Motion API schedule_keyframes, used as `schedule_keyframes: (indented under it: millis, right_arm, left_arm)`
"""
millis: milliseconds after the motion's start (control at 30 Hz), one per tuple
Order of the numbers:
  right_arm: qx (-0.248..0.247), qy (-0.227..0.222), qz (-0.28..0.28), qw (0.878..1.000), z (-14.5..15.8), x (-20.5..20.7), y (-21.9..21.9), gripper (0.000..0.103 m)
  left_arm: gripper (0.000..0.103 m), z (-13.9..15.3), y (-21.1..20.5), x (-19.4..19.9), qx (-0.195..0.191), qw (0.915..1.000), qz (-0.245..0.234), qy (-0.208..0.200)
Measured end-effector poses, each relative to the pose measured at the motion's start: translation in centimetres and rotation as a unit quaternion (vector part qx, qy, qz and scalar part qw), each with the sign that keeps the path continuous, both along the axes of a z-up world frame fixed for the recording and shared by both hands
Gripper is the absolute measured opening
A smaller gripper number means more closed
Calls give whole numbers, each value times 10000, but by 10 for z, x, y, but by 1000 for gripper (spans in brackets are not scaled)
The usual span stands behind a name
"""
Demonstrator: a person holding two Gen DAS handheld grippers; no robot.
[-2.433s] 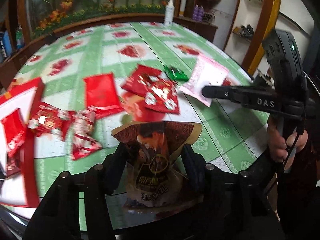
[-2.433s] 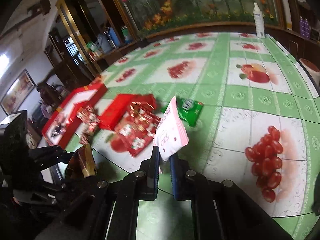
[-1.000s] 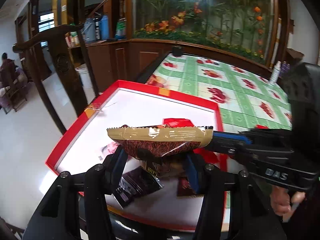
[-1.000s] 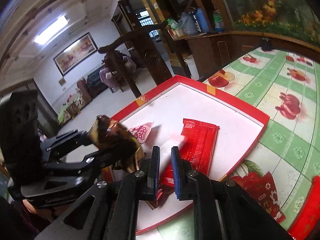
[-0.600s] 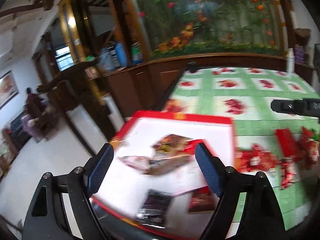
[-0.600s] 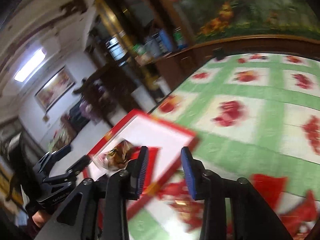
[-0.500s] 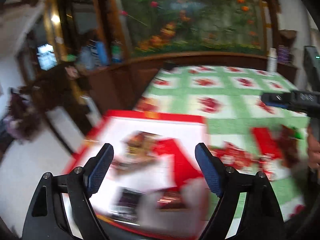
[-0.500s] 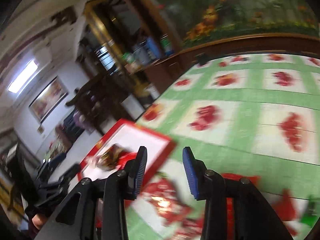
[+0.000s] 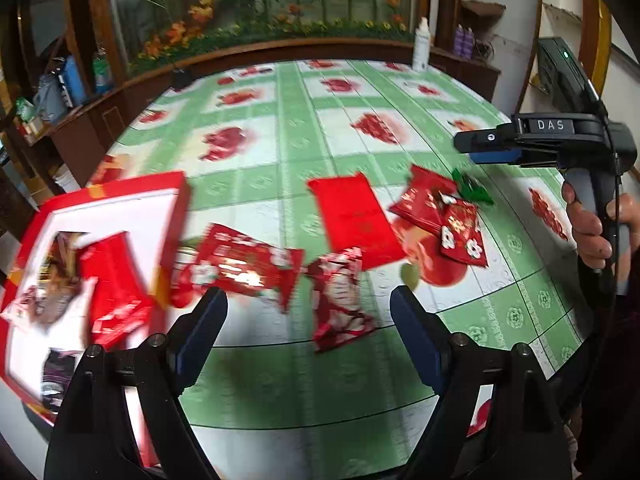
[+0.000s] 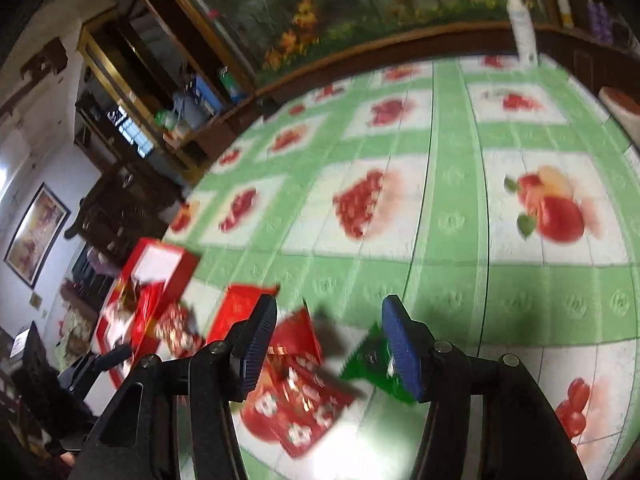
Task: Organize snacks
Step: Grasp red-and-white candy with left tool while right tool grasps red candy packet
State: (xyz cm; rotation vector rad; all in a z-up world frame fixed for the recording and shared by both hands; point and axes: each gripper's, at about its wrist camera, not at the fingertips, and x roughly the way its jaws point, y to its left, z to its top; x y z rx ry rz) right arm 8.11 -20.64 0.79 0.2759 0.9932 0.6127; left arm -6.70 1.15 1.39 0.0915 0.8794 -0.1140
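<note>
My left gripper is open and empty above the table's near edge. Several red snack packets and a flat red packet lie on the green tablecloth ahead of it. The red-rimmed tray at the left holds the brown snack bag and a red packet. My right gripper is open and empty over a red packet and a small green packet. In the left wrist view the right gripper hovers above the green packet.
A white bottle stands at the table's far edge by the wooden rail. The tray sits at the table's left edge. A cabinet with bottles stands beyond the table on the left.
Both grippers have let go of their packets over the tray, opened, and swung back right over the loose snacks. The brown bag and pink packet have left the jaws.
</note>
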Motion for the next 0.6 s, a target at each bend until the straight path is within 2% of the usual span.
schedule_keyframes:
  millis: [100,200,433,533,567,600]
  right_arm:
    - [19,209,297,9993,-7,-3,10,58]
    - [-108,186,481,9986,-11,-8,24,58]
    - [-160,481,590,9970,-28,-3,45,59]
    - [-339,219,681,9969,-27,-11,55,57]
    - [-341,204,686,9969,-28,-12,56,47]
    - [-368,210,687,9967,-29,-12,56,42]
  left_arm:
    - [84,-9,-10,9,33,9999,-41,143]
    - [84,-16,-16,12,24,9996,-75,288]
    - [84,-31,-10,19,-492,9968,-72,631]
    - [83,-30,-5,16,-546,9970,-52,546]
    - [76,-30,-4,16,-550,9972,-32,497]
    - [62,-30,-3,15,-494,9978,1,438]
